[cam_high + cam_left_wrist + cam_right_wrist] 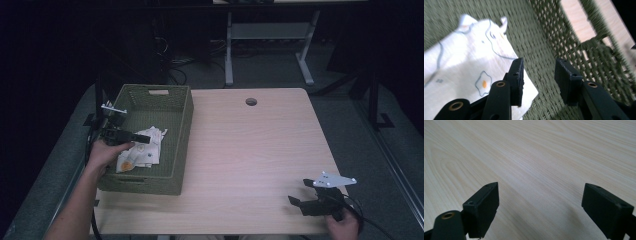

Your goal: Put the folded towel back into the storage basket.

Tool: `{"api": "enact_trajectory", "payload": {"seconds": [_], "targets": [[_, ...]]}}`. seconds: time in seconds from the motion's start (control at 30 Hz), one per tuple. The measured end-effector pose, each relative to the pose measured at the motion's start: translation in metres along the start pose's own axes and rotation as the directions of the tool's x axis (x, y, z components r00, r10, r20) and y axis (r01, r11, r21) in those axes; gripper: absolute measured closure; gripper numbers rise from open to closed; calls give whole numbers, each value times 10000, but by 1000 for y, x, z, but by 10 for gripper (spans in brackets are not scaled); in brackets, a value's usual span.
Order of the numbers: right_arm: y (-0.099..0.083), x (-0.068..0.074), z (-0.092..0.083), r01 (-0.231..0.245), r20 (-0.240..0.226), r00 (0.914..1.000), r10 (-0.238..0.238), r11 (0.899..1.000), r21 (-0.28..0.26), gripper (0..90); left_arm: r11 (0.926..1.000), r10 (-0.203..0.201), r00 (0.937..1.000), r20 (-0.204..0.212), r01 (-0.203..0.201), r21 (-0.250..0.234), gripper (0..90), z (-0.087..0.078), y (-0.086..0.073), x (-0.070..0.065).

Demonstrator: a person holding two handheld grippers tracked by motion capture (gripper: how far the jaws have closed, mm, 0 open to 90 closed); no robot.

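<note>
Hovering inside the green woven basket (pixel 182 125), the left gripper (pixel 145 138) stands just over a white cloth (pixel 142 150) with a small fried-egg print, which lies flat on the basket floor toward the near end. In the left gripper view the cloth (pixel 469 62) is below and to the left of the jaws; one jaw is above its corner, the other is above the bare weave of the basket (pixel 541 45). The jaws stand at a moderate gap with nothing between them, and the pads do not press on the cloth. The right gripper (pixel 300 195) rests low at the near right part of the wooden table (pixel 250 150), well apart from the basket, its jaws wide and holding nothing; in the right gripper view there is plain table wood (pixel 529 157) in front of it. I judge that the step in hand is around the cloth in the basket: either it is just laid down, or it is about to be picked, and the pictures alone do not decide this. If the cloth must be taken, the next move calls for lowering the left jaws over an edge or a fold, because flat cloth gives little to pinch, and then closing firmly. If it is placed, the left hand (pixel 107 155) only needs to rise out without catching the basket wall.
</note>
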State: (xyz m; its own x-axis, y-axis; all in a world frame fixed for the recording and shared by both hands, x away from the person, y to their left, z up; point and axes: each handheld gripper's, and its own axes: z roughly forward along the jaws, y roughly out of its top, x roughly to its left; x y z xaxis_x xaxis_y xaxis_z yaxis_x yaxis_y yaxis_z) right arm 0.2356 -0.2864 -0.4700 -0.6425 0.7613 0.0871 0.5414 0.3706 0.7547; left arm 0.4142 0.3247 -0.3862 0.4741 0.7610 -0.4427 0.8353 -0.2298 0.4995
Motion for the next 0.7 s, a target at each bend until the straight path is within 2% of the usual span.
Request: {"api": "enact_trajectory", "payload": {"seconds": [0.03, 0.07, 0.13, 0.17, 0.27, 0.3, 0.33, 0.37, 0.47, 0.5, 0.53, 0.57, 0.6, 0.63, 0.67, 0.7], "targets": [[0, 0, 0, -3, -14, 10000, 3, 10000, 8, 141, 9993, -6, 10000, 72, 4, 373, 612, 7, 0, -1], [0, 0, 0, -3, -14, 10000, 3, 10000, 8, 141, 9993, -6, 10000, 72, 4, 373, 603, 7, 0, -1], [0, -1, -1, -3, 20, 10000, 3, 10000, 0, 140, 9964, -252, 9993, 275, 229, 812, 598, 15, 2, 1], [0, -1, -2, -28, 27, 10000, 28, 10000, -61, 140, 9940, -211, 9998, 48, 204, 1078, 599, 21, 2, 1], [1, -1, -2, -8, 19, 10000, 8, 10000, -39, 140, 9914, -259, 9995, -178, 280, 1276, 605, 26, 3, 2], [1, -1, -2, 26, 13, 10000, -26, 10000, -40, 140, 9883, -263, 9980, -582, 347, 1484, 606, 29, 2, 4], [1, -1, -2, 26, 13, 10000, -26, 10000, -40, 140, 9883, -263, 9980, -582, 347, 1484, 606, 29, 2, 4], [1, -1, -2, 68, 4, 10000, -68, 10000, -34, 140, 9844, -299, 9952, -933, 456, 1701, 606, 30, 2, 5], [1, -1, -2, 101, -20, 9999, -101, 9999, -24, 140, 9813, -248, 9937, -1090, 450, 1869, 607, 32, 3, 6], [2, -1, -2, 127, -48, 9999, -127, 9999, -1, 140, 9779, -76, 9910, -1333, 352, 2061, 609, 35, 3, 4], [2, -1, -2, 127, -48, 9999, -127, 9999, -1, 140, 9779, -76, 9910, -1333, 352, 2061, 609, 35, 3, 4], [2, -1, -1, 173, -82, 9998, -173, 9998, -8, 140, 9716, 147, 9899, -1407, 191, 2360, 609, 40, 4, 3], [2, -1, -1, 173, -82, 9998, -173, 9998, -8, 140, 9716, 147, 9899, -1407, 191, 2360, 609, 40, 4, 3], [3, -1, -1, 170, -100, 9998, -170, 9999, -2, 140, 9679, 298, 9879, -1520, 94, 2511, 608, 43, 4, 1], [3, -1, -1, 211, -93, 9997, -211, 9998, 7, 140, 9546, 816, 9786, -1888, -222, 2971, 608, 50, 4, -4], [3, -1, -1, 288, -59, 9996, -288, 9996, 35, 140, 9451, 1240, 9680, -2183, -482, 3232, 611, 54, 4, -7]]}}
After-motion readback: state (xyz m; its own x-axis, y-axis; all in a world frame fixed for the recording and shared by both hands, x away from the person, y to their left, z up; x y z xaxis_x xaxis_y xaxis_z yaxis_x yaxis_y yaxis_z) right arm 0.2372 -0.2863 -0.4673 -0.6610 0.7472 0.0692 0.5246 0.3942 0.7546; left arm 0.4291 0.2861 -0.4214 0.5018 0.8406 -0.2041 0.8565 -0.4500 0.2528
